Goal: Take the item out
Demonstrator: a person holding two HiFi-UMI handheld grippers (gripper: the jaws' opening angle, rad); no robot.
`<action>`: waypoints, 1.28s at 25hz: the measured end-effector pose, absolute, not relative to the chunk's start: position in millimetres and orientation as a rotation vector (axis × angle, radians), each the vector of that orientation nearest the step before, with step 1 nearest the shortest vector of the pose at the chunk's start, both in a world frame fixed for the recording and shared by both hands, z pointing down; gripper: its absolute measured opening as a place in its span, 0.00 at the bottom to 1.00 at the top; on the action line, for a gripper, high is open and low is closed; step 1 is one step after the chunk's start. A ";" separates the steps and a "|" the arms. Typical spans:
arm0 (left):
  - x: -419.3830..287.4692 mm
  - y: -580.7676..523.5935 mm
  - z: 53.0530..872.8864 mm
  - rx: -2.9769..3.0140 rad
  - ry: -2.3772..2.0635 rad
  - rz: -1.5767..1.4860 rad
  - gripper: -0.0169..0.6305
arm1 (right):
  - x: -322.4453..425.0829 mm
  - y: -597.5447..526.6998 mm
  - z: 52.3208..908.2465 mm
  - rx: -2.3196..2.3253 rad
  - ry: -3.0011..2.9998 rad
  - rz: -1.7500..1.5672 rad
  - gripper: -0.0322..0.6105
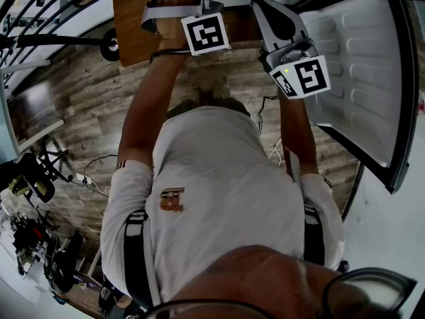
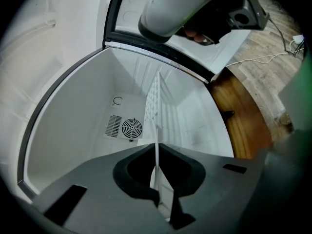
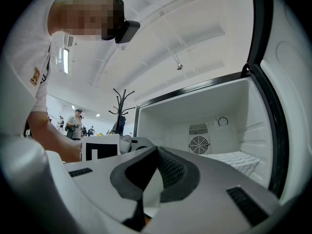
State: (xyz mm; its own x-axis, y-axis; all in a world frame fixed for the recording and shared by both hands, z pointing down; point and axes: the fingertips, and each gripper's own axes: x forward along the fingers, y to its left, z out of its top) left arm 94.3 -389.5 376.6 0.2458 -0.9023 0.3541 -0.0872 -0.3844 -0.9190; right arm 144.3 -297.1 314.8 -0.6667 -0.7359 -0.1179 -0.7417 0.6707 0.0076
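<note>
My left gripper (image 2: 163,201) is pinched nearly closed on the front edge of the white wire shelf (image 2: 155,106), which sits inside the fridge compartment (image 2: 73,130). I'd draw it straight out, level, without twisting. Both arms reach forward; the right gripper (image 3: 141,204) is closed and empty.

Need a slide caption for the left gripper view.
Left gripper shut on the edge of the white wire shelf inside the open fridge compartment, fan grille behind.

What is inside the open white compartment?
A white slatted shelf and a round fan grille on the back wall. The right claw's body covers the lower front.
</note>
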 end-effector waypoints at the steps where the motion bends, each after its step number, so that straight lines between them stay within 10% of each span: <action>1: 95.3 -387.9 376.6 -1.683 0.919 -1.226 0.08 | 145.2 -297.5 314.5 -1.235 2.772 0.085 0.10; 32: 60.0 -291.1 333.0 -1.602 0.769 -1.003 0.08 | 110.2 -257.0 289.7 -1.331 2.664 0.159 0.10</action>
State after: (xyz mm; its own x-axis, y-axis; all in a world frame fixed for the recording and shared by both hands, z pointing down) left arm 60.0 -291.1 333.0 0.4427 -0.8682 0.2242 0.0085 -0.2459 -0.9693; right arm 110.2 -257.0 289.7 -0.5917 -0.7836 -0.1892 -0.8006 0.5987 0.0239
